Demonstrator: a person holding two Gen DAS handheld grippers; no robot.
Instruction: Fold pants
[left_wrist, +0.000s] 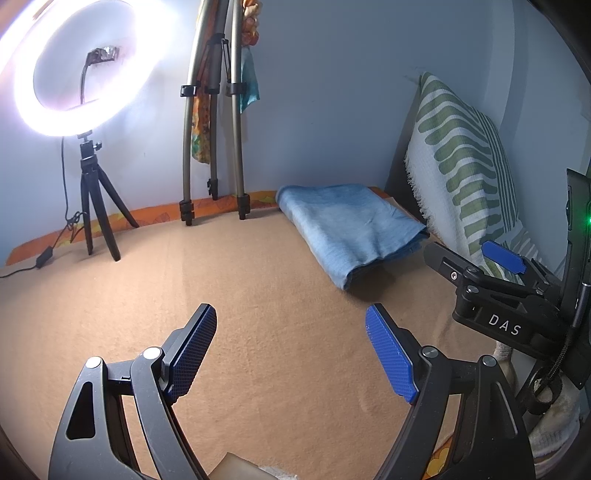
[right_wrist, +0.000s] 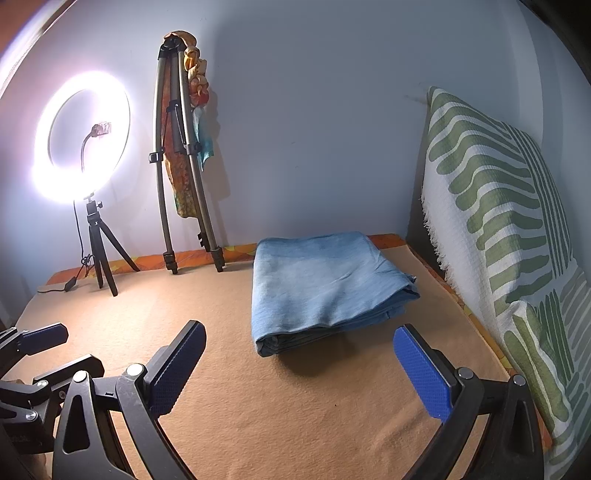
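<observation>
The pants (left_wrist: 349, 230) (right_wrist: 327, 286) are light blue denim, folded into a thick rectangular stack lying on the tan blanket (left_wrist: 240, 295) (right_wrist: 295, 406). In the left wrist view my left gripper (left_wrist: 291, 347) hovers open over bare blanket, the stack ahead and to the right of it. In the right wrist view my right gripper (right_wrist: 299, 363) stands open just in front of the stack's near folded edge, nothing between its blue pads (right_wrist: 421, 373). The right gripper (left_wrist: 476, 258) also shows at the right edge of the left view; the left gripper's finger (right_wrist: 44, 338) shows at the far left of the right view.
A lit ring light (left_wrist: 88, 62) (right_wrist: 83, 138) on a small black tripod (left_wrist: 98, 206) stands at the back left, its cable trailing on the blanket. A folded tall tripod (left_wrist: 214, 129) (right_wrist: 184, 166) leans on the wall. A green-and-white patterned pillow (left_wrist: 465, 162) (right_wrist: 517, 240) leans along the right side.
</observation>
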